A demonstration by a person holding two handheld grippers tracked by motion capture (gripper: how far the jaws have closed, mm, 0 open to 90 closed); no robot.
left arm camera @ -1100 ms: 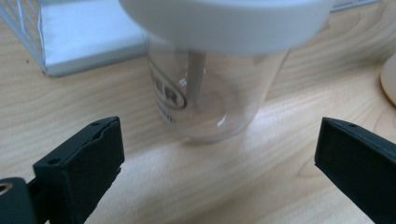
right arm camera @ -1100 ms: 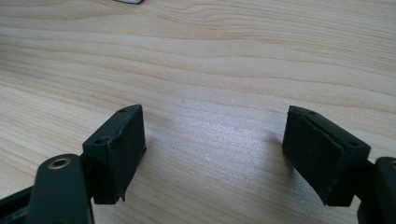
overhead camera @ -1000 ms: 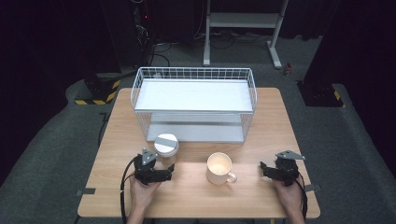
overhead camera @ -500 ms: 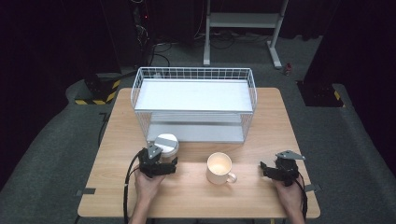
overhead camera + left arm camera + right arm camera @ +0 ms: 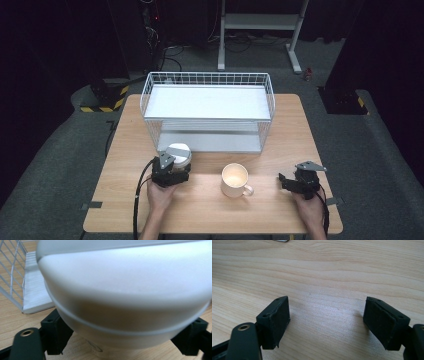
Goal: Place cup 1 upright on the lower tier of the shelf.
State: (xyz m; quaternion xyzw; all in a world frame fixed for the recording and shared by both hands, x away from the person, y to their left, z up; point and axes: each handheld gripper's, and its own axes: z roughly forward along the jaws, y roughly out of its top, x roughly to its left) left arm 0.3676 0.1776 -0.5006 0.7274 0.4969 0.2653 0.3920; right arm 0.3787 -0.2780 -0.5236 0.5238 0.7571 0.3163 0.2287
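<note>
A white lidded cup (image 5: 179, 151) stands on the wooden table just in front of the wire rack. In the left gripper view the cup (image 5: 125, 290) looms very close. My left gripper (image 5: 175, 163) (image 5: 123, 340) has just been closing its jaws, and both pads now touch the cup's lower sides. A cream mug (image 5: 235, 180) stands in the middle of the table with its handle to the front right. At the right, my right gripper (image 5: 283, 181) (image 5: 327, 322) rests low over bare wood, open and holding nothing.
A white wire rack (image 5: 207, 80) with a flat top shelf and a lower shelf takes up the back half of the table (image 5: 115, 150). Its corner (image 5: 15, 277) stands just left of the cup. Dark floor with cables and a metal stand (image 5: 260, 22) lies beyond.
My left gripper slid a little forward to the cup and its jaws closed in on the cup's sides. The right gripper and the mug stayed still.
</note>
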